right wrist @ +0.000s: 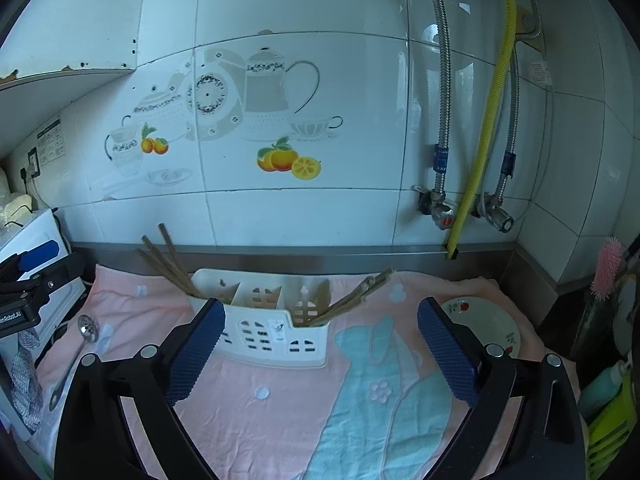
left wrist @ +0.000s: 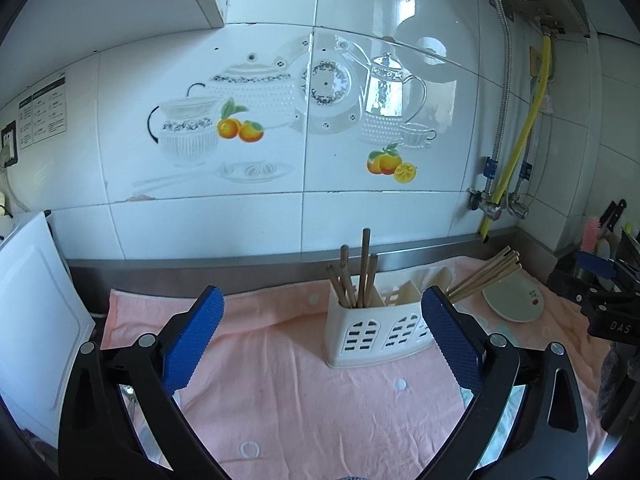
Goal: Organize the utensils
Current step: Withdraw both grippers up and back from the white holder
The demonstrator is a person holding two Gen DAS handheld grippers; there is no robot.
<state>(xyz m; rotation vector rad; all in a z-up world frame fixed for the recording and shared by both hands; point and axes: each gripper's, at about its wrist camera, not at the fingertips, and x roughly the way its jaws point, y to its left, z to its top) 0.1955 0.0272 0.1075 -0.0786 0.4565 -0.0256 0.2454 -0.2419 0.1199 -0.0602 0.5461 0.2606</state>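
Observation:
A white slotted utensil holder (left wrist: 376, 330) (right wrist: 272, 330) with three compartments stands on a pink towel (left wrist: 304, 392) (right wrist: 256, 404). Dark brown chopsticks (left wrist: 356, 276) (right wrist: 168, 264) stand in its left compartment, lighter chopsticks (left wrist: 486, 276) (right wrist: 356, 294) lean out of its right one, and the middle one looks empty. A metal slotted spoon (right wrist: 78, 350) lies on the towel at the left. My left gripper (left wrist: 322, 342) is open and empty, just in front of the holder. My right gripper (right wrist: 320, 350) is open and empty, in front of the holder.
A small white plate (left wrist: 514, 300) (right wrist: 486, 326) with a red print lies right of the holder. A white cutting board (left wrist: 36, 320) leans at the left. Pipes and a yellow hose (right wrist: 486, 128) run down the tiled wall. A pink brush (right wrist: 606, 266) and bottles stand at the right.

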